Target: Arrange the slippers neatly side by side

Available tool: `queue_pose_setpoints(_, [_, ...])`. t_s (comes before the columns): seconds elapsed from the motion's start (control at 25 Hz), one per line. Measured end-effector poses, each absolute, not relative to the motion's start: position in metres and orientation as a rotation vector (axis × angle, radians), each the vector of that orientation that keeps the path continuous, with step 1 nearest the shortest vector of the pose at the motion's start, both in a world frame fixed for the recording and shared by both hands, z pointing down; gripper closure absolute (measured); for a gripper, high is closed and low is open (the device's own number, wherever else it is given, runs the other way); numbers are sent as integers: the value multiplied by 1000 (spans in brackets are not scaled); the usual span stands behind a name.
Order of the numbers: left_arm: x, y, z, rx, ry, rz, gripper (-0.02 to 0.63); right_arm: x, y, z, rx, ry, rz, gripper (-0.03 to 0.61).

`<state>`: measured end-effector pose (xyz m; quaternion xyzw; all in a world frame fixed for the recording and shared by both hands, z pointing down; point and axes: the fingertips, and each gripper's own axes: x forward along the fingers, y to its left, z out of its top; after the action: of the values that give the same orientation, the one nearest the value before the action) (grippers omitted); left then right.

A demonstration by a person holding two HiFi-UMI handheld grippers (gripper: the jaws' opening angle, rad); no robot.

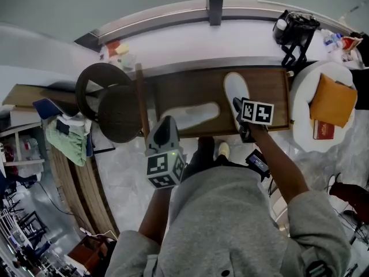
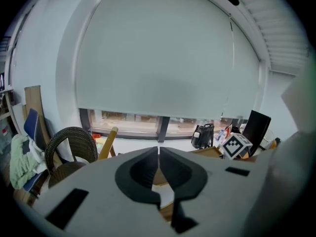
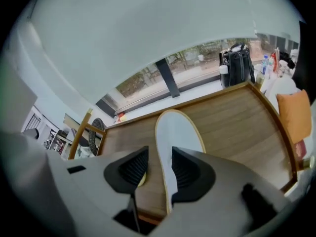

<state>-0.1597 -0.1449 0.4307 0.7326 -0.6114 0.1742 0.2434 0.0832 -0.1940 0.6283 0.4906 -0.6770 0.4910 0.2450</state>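
Two white slippers lie on the brown wooden table [image 1: 271,91]. One slipper [image 1: 235,90] points away from me at the right; in the right gripper view this slipper [image 3: 178,132] has a tan rim. The other slipper [image 1: 195,115] lies slanted to its left. My right gripper [image 1: 238,112] is at the near end of the right slipper. Its jaws stand open [image 3: 159,164], with the slipper's heel edge between them and the pads apart from it. My left gripper [image 1: 166,120] hovers by the slanted slipper's near end, shut [image 2: 158,151] with nothing in it.
A dark wicker chair [image 1: 109,105] stands left of the table, with green cloth [image 1: 66,137] beyond it. A black bag [image 1: 294,30] sits on the window sill at the back right. A white seat with an orange cushion [image 1: 332,100] borders the table's right edge.
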Motion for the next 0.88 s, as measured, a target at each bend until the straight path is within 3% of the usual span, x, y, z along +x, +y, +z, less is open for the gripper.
queue_pose_setpoints(0.28, [-158,-134,480,1941,-1618,594,584,97,-205,584,1423,-1992,1013,439])
queue_pose_setpoints(0.44, [-148,-127,529,1819,-1549,609,463,102,-202,567,1429,-2011,856,439])
queue_pose_setpoints(0.64, [-167,-121,576,1483,-1682,575,402,109,-198,564,1432,-1986,814,439])
queue_pose_setpoints(0.88, [-152,-130,607,1299,-1724,510,376,117,-191,568,1427,-1942,823,439])
